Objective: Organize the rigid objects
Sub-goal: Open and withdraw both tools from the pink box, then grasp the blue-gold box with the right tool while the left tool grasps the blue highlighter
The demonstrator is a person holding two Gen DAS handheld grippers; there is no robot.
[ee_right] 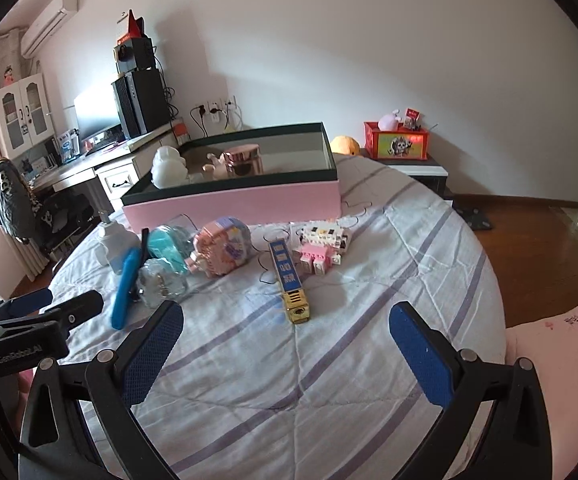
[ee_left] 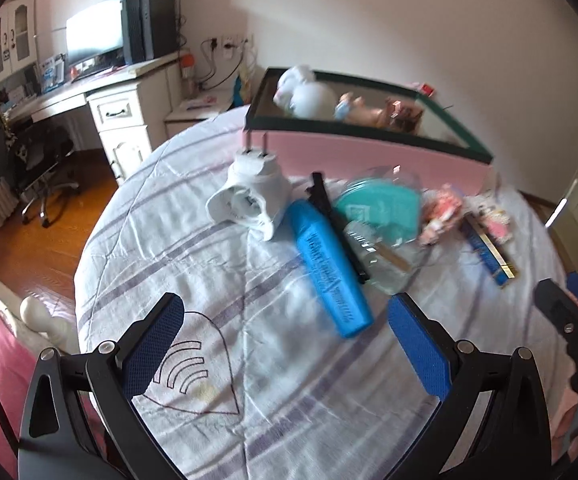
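A pink box with a dark rim stands at the back of the bed; it also shows in the left wrist view. It holds a white figure, a rose-gold jar and small toys. In front of it lie a white plug adapter, a blue highlighter, a black pen, a clear jar with a teal lid, a pink block toy, a white-pink block toy and a blue-gold lighter. My left gripper is open and empty, near the highlighter. My right gripper is open and empty, near the lighter.
The bed has a white quilt with purple stripes. A desk with a monitor and an office chair stand to the left. A red box sits on a nightstand at the back right. Wooden floor lies around the bed.
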